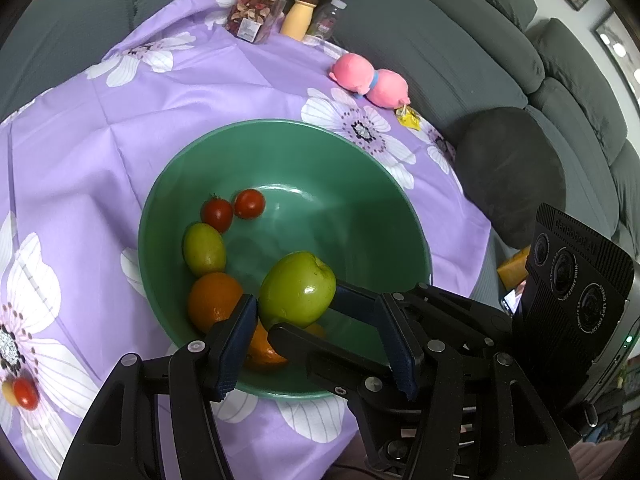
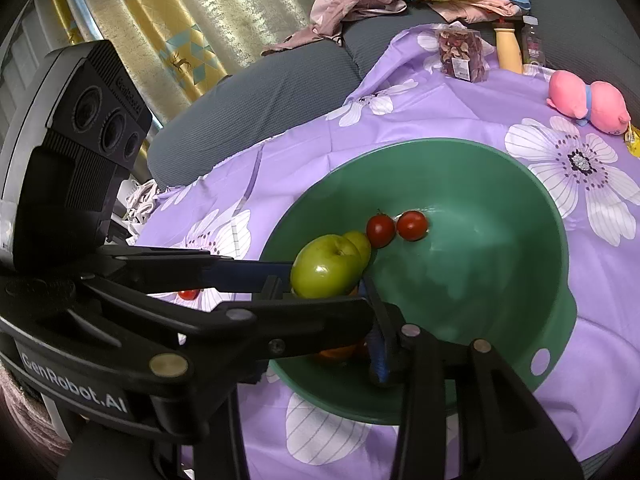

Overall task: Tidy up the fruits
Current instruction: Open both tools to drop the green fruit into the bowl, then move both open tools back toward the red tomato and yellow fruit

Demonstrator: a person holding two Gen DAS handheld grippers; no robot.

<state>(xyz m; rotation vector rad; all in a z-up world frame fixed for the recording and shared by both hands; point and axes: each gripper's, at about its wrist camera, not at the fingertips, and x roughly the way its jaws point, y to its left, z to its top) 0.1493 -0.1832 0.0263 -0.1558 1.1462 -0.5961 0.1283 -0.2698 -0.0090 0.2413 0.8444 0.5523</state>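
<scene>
The green apple (image 1: pixel 298 290) is held up over the near side of the green bowl (image 1: pixel 360 148), just above an orange (image 1: pixel 214 300). It seems to be pinched by the right hand-held gripper (image 1: pixel 308 312), with one finger behind it and one in front, so that it can be set down softly and not dropped. The left hand-held gripper (image 1: pixel 317 300) is spread wide around the apple. Its left pad is close to the apple, but a gap is seen on the other side, so the apple is likely not squeezed by it.

A small green fruit (image 1: pixel 203 249) and two cherry tomatoes (image 1: pixel 249 203) are already kept in the bowl, so the fruits are being put in one place. One more tomato (image 1: pixel 25 393) is left out on the purple flower cloth (image 1: pixel 160 140), well apart from the bowl.
</scene>
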